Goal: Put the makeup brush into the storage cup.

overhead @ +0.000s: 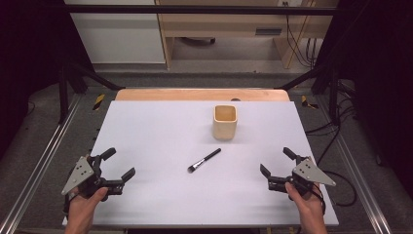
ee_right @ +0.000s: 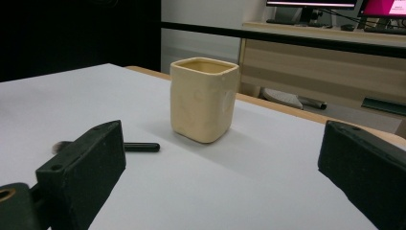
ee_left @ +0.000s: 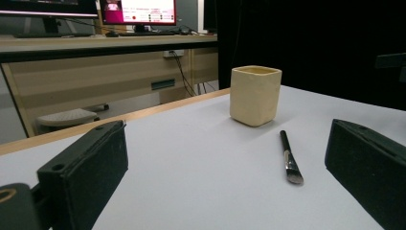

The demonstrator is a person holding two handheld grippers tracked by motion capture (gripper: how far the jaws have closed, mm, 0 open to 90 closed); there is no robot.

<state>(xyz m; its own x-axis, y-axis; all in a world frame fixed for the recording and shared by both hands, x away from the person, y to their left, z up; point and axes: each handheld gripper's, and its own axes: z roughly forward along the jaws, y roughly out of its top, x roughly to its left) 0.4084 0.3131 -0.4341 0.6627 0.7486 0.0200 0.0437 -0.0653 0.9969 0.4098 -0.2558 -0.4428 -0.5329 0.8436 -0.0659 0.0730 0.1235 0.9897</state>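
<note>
Left gripper [overhead: 118, 165] hovering near-left over table [overhead: 156, 126], jaws gaping wide, gripping nothing. Right gripper [overhead: 276, 161] hovering near-right, jaws likewise spread, nothing between. Brush [overhead: 204, 161] lying mid-table between both, well apart from each, bristles pointing near-left. Cup [overhead: 225, 122] standing upright just beyond brush handle, not touching it.

A white rectangular table [overhead: 146, 141] carries a cream square-sided cup [overhead: 225, 122], upright toward its far edge. Nearer lies a black-handled makeup brush [overhead: 204, 161], slanted, apart from the cup. The left gripper [overhead: 118, 165] and right gripper [overhead: 275, 162] rest at the near corners, jaws spread, nothing between them.
</note>
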